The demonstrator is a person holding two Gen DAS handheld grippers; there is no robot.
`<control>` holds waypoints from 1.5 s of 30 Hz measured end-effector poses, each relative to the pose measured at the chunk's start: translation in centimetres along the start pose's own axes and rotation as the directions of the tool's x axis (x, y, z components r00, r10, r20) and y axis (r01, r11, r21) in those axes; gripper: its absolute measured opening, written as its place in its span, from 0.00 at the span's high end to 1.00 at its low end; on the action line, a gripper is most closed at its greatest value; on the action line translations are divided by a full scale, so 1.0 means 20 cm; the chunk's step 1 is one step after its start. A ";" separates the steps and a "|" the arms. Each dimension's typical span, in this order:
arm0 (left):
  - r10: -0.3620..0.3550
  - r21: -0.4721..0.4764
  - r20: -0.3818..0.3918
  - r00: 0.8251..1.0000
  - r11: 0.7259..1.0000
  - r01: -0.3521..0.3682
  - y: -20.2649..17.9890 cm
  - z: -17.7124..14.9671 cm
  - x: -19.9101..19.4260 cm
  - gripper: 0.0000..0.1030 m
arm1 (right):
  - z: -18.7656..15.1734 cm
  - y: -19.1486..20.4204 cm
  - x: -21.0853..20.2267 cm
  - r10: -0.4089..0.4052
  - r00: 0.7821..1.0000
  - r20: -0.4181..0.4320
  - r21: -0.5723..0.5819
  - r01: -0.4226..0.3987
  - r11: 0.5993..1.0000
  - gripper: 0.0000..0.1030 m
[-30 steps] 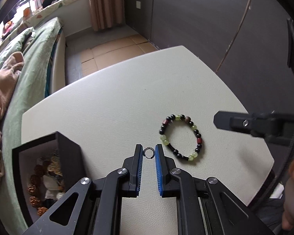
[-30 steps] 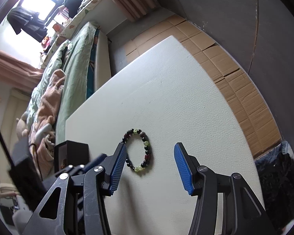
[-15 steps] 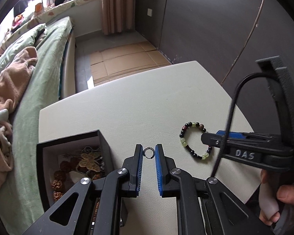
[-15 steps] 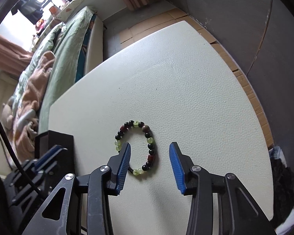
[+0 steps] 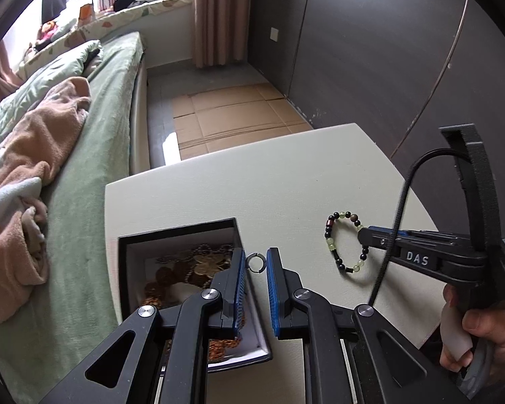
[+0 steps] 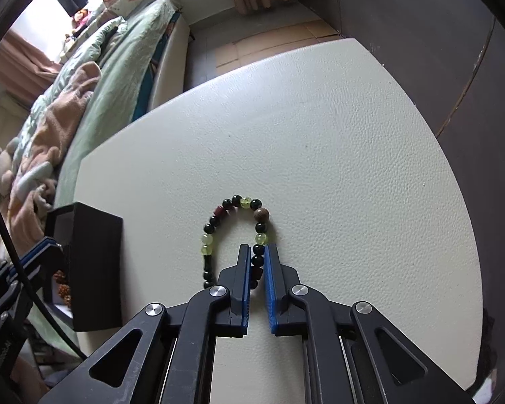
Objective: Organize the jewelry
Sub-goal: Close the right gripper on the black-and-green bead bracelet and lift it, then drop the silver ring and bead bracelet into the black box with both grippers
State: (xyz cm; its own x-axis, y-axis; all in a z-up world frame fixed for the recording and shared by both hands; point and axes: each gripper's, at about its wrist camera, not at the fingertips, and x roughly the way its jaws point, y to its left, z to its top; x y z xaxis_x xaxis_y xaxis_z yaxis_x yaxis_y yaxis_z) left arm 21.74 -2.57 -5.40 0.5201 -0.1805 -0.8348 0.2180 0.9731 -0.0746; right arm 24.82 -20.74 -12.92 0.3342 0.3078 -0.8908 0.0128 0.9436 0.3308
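My left gripper [image 5: 255,259] is shut on a small silver ring [image 5: 248,264], held just above the right wall of the open black jewelry box [image 5: 178,232], which has several pieces inside. A bead bracelet [image 6: 212,227] of black, pale green and brown beads lies on the white table [image 6: 320,151]. My right gripper [image 6: 258,250] points down at it. Its jaws are closing, and their blue pads squeeze the bracelet's right-hand strand between them. In the left wrist view the bracelet [image 5: 330,242] lies right of the box, with the right gripper [image 5: 367,235] on its far side.
The box [image 6: 94,262] stands near the table's left edge, next to a bed with green bedding [image 5: 94,134] and a pink blanket. A dark wall runs along the table's right side. A person's hand [image 5: 481,336] holds the right gripper's handle, and a black cable hangs from it.
The right gripper moved onto the bracelet and its jaws closed from wide apart onto the right strand. The left gripper carried the ring up and left, from beside the bracelet to the box's edge.
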 end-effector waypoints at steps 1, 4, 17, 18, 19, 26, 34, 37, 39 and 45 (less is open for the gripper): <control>0.000 -0.006 0.005 1.000 1.000 0.000 0.02 0.00 -0.01 0.87 | 0.00 0.00 -0.02 0.016 1.000 0.014 0.000 -0.016 1.000 0.91; 0.000 -0.025 0.015 1.000 1.000 0.000 0.07 0.00 -0.05 0.87 | 0.00 0.02 -0.07 0.060 0.997 0.049 -0.003 -0.060 0.998 0.91; -0.057 -0.209 0.031 0.998 0.976 0.062 0.36 0.02 -0.10 0.57 | -0.01 0.31 -0.23 0.295 0.942 0.157 -0.119 -0.279 0.953 0.91; -0.051 -0.219 0.038 0.998 0.974 0.058 0.38 0.02 -0.11 0.43 | -0.01 0.33 -0.23 0.310 0.937 0.164 -0.124 -0.292 0.948 0.91; -0.048 -0.229 0.050 0.998 0.972 0.058 0.40 0.03 -0.13 0.39 | 0.00 0.36 -0.24 0.329 0.928 0.173 -0.131 -0.309 0.942 0.91; -0.021 -0.255 0.075 0.997 0.966 0.040 0.49 0.02 -0.19 0.38 | 0.01 0.47 -0.32 0.447 0.864 0.230 -0.173 -0.416 0.893 0.91; -0.006 -0.321 0.074 0.997 0.947 0.029 0.62 -0.01 -0.21 0.38 | -0.02 0.62 -0.30 0.550 0.816 0.180 -0.223 -0.510 0.830 0.91; -0.004 -0.336 0.077 0.997 0.941 0.029 0.65 -0.02 -0.23 0.38 | -0.05 0.70 -0.24 0.561 0.817 0.129 -0.234 -0.525 0.818 0.91; -0.006 -0.341 0.076 0.997 0.939 0.032 0.66 -0.02 -0.23 0.38 | -0.06 0.74 -0.20 0.516 0.850 0.101 -0.237 -0.484 0.843 0.89; -0.010 -0.310 0.079 0.997 0.950 0.034 0.61 -0.03 -0.26 0.38 | -0.07 0.70 -0.14 0.431 0.897 0.092 -0.212 -0.406 0.889 0.67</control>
State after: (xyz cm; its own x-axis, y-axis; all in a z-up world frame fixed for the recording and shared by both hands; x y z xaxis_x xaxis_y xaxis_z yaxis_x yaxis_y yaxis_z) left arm 21.18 10.43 -2.25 0.5815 -0.2009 -0.7883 -0.0310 0.9629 -0.2682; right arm 22.81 -8.26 -6.18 0.3922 0.6720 -0.6282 -0.3238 0.7400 0.5895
